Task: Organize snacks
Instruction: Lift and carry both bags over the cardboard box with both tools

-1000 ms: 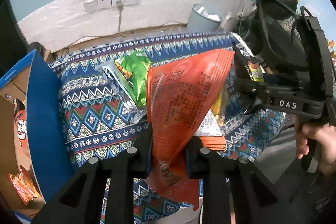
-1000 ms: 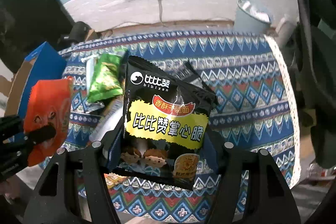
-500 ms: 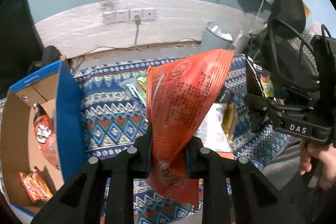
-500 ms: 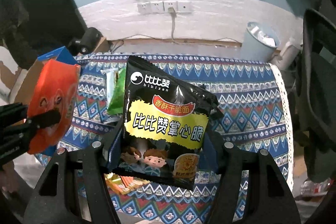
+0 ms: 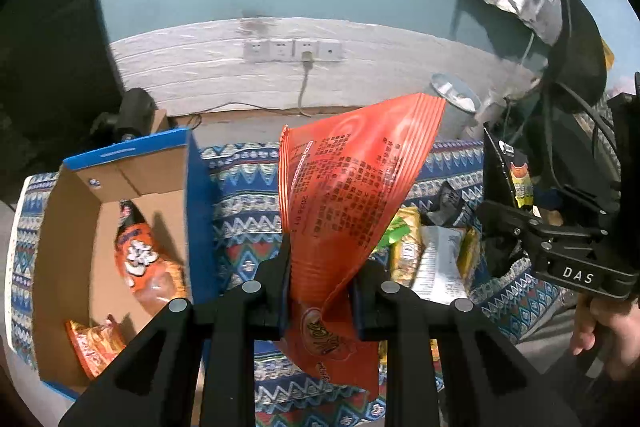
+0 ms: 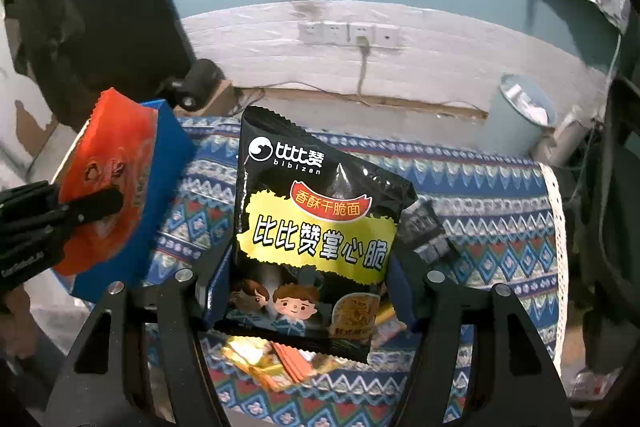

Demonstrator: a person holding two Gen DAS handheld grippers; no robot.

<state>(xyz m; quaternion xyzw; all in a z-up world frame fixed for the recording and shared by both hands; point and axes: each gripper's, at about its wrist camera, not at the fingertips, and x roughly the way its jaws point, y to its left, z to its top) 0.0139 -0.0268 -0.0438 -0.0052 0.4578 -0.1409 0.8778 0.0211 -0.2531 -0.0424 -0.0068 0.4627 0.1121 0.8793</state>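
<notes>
The left gripper (image 5: 322, 283) is clamped tight on an orange packet (image 5: 352, 195), pitched steeply down, its fingers (image 5: 276, 291) pinching the crumpled lower part. The right gripper (image 6: 308, 291) also tilts down, jaws about half spread and pressed on both sides of a black packet (image 6: 316, 227). A hand (image 5: 608, 339) grips the right gripper's handle.

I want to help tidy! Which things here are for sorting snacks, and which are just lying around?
For the job: orange packet in the left gripper; black noodle packet in the right gripper; cardboard box; loose snacks on the cloth.

Just lying around: bin, wall sockets, cable.
</notes>
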